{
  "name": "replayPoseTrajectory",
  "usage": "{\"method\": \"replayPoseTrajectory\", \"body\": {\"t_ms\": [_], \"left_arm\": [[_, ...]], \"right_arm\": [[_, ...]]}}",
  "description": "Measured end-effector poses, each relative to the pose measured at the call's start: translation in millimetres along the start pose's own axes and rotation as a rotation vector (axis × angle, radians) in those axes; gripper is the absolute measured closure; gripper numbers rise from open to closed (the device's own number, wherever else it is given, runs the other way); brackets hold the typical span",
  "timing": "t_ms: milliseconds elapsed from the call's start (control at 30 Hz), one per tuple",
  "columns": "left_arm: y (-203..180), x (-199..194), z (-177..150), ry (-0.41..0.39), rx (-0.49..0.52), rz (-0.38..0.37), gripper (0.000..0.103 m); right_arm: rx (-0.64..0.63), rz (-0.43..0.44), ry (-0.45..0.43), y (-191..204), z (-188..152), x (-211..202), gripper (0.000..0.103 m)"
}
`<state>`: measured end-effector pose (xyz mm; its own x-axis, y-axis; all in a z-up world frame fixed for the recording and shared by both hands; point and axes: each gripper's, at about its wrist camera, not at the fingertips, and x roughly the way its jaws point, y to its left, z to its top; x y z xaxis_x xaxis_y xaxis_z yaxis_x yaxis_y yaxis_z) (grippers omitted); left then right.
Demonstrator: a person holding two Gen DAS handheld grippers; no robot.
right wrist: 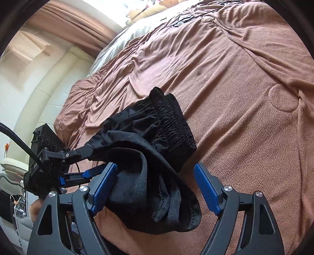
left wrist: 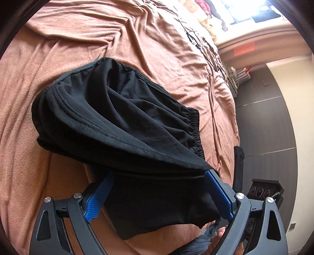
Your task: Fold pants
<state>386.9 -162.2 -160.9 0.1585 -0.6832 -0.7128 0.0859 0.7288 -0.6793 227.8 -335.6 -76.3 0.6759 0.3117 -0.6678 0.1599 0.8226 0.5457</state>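
Observation:
Black pants (left wrist: 121,117) lie folded in a bundle on a brown bedspread (left wrist: 137,39). The elastic waistband (left wrist: 193,129) faces right. In the left wrist view my left gripper (left wrist: 159,176) is open, its blue pads (left wrist: 98,198) spread either side of the near cloth edge, which drapes over them. In the right wrist view the pants (right wrist: 149,157) show the gathered waistband (right wrist: 172,119) and stacked hems (right wrist: 172,211). My right gripper (right wrist: 155,170) is open around the hem end. The left gripper (right wrist: 94,172) appears there at left, at the bundle's edge.
The bedspread (right wrist: 245,98) is wrinkled and spreads beyond the pants. Pillows and a bright window (left wrist: 245,11) lie at the far end. Dark floor (left wrist: 265,125) runs along the bed's right side. A padded headboard or wall (right wrist: 49,82) is at left.

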Motion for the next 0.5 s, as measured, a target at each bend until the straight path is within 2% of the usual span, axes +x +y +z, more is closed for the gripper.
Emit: {"method": "replayPoseTrajectory", "body": {"t_ms": [100,167,300,333,400,467,500], "left_arm": [[7,1,8,-0.036,-0.014,0.007,0.009],[11,0,13,-0.062,-0.024,0.012,0.009],[17,-7,25,-0.128,-0.029,0.038,0.012],[18,-9,28,-0.143,-0.03,0.048,0.018],[19,-12,35,-0.154,-0.027,0.063,0.036],[18,-14,41,-0.155,-0.018,0.088,0.07],[19,-15,46,-0.152,-0.016,0.094,0.075]], "right_arm": [[-0.015,-0.002,-0.007,3,-2,-1,0.025],[-0.029,-0.002,-0.011,4,-3,-4,0.041],[-0.054,-0.013,-0.01,-1,-9,-9,0.06],[-0.056,-0.014,-0.007,-2,-11,-10,0.067],[-0.061,-0.019,-0.004,-5,-14,-11,0.075],[-0.054,-0.009,0.003,-9,-17,-12,0.084],[-0.047,0.003,0.006,-11,-18,-13,0.086]]}}
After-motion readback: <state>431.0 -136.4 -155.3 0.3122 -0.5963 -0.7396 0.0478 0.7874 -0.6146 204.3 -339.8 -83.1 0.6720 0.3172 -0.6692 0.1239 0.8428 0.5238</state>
